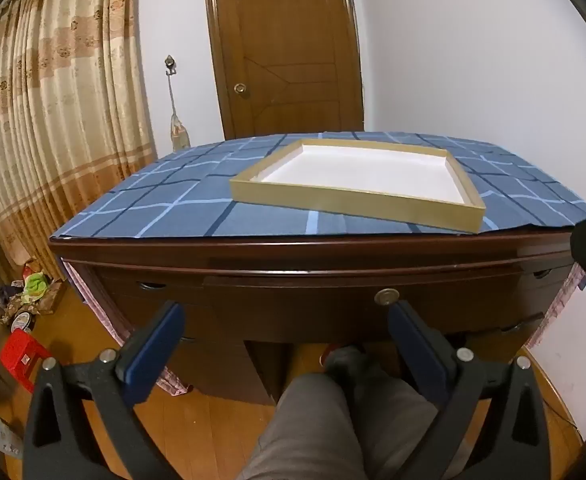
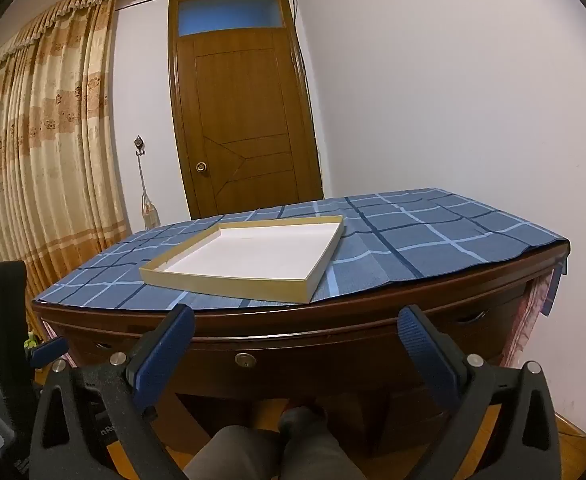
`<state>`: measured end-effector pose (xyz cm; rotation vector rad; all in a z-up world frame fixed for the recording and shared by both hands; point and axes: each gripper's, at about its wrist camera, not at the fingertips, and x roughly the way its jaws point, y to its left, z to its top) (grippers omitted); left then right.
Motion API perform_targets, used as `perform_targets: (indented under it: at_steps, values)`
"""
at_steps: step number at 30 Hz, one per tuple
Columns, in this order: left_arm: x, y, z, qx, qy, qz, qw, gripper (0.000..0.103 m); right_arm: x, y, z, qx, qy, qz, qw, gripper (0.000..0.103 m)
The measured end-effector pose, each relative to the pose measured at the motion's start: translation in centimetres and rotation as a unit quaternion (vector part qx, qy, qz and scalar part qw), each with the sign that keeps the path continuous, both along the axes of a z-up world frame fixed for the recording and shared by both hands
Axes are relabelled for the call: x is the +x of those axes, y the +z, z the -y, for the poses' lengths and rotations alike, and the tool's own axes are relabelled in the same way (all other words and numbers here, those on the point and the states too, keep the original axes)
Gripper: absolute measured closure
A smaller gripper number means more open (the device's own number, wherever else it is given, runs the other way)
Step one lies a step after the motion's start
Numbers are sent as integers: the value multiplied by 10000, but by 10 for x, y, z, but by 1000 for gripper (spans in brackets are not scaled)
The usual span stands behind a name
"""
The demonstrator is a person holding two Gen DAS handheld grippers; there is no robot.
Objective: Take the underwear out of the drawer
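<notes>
Both grippers, left gripper (image 1: 285, 318) and right gripper (image 2: 295, 320), held with blue pads spread wide apart, nothing between them, near the closed drawer (image 1: 373, 300) with its one round knob (image 1: 387, 297). Underwear nowhere visible, presumably shut inside; cannot tell. One dark wooden desk (image 2: 333, 328) under one blue checked cloth (image 2: 433, 236), bearing one shallow tray (image 2: 229, 280); far behind, one wooden door (image 2: 237, 120), curtains (image 2: 41, 140) left.
</notes>
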<state>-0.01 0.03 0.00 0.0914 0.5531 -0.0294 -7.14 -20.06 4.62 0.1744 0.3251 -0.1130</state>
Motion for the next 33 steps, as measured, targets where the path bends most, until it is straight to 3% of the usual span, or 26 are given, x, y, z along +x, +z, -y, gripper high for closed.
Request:
perform_targets:
  at_steps: [33]
  values:
    - [3, -2, -2, -116, 2, -94, 9999, 0, -3, 2, -6, -27, -8, -8, 10000, 0]
